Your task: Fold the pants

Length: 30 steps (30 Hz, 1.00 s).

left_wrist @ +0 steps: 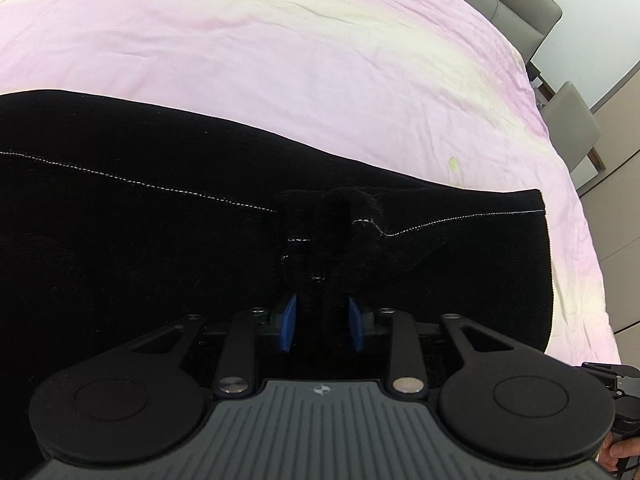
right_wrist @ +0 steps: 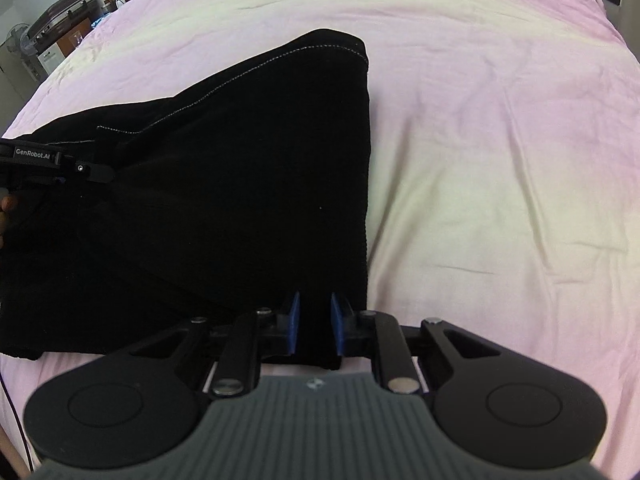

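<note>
The black pants (right_wrist: 224,168) lie flat on the pink bedsheet (right_wrist: 500,140), long axis running sideways between the grippers, the left gripper (left_wrist: 323,312) clamped on a bunched mid-leg seam and the right gripper (right_wrist: 315,320) pinching the near hem corner, with bare sheet beyond for folding.

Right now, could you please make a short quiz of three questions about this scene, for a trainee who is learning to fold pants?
1. True or false: the left gripper is shut on a bunch of the black pants.
2. The pants lie on: A) a wooden table B) a pink bedsheet C) a grey carpet.
3. Fill in: the right gripper pinches the pants near their ____ edge in its own view.

Key: 1 true; 2 B; 3 right.
</note>
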Each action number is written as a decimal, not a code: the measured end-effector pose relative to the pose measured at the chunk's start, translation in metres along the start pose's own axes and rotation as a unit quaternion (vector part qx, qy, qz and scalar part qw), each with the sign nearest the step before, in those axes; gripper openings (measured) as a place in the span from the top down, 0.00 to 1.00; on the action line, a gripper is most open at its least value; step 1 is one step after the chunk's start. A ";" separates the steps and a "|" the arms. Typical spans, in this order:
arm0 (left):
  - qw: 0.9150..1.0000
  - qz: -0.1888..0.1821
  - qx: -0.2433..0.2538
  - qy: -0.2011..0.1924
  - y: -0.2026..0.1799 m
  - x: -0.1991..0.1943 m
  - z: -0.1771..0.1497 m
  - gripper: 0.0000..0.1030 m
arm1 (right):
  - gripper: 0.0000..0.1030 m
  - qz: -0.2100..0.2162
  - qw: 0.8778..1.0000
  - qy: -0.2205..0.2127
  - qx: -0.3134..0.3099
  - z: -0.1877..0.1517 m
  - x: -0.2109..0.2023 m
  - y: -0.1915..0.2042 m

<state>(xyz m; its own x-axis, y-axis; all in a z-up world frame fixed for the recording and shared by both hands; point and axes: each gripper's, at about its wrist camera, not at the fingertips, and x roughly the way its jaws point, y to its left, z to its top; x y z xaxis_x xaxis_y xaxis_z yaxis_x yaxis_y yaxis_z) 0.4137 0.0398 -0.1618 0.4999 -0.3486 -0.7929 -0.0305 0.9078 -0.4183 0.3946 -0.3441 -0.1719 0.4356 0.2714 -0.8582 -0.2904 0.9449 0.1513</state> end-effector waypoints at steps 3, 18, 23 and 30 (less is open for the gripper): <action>1.000 0.002 0.001 -0.015 -0.002 -0.022 0.001 0.57 | 0.86 -0.008 1.000 -0.003 -0.014 0.006 -0.011 0.005; 0.994 0.039 0.082 -0.063 -0.061 -0.017 0.023 0.74 | 0.87 -0.030 0.995 -0.090 -0.023 0.098 -0.020 0.012; 0.994 0.063 0.068 -0.057 -0.035 0.005 0.021 0.94 | 0.89 -0.044 0.996 -0.075 -0.019 0.123 0.033 0.006; 0.995 0.041 0.073 -0.051 -0.021 0.014 0.021 0.94 | 0.89 -0.048 0.998 -0.045 0.006 0.124 0.095 -0.006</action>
<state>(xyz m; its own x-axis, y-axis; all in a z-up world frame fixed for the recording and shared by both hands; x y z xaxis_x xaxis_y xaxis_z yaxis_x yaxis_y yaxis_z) 0.4398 0.0212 -0.1545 0.5867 -0.2534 -0.7692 0.0473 0.9589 -0.2798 0.5437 -0.3007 -0.1935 0.5366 0.1937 -0.8213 -0.2325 0.9696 0.0768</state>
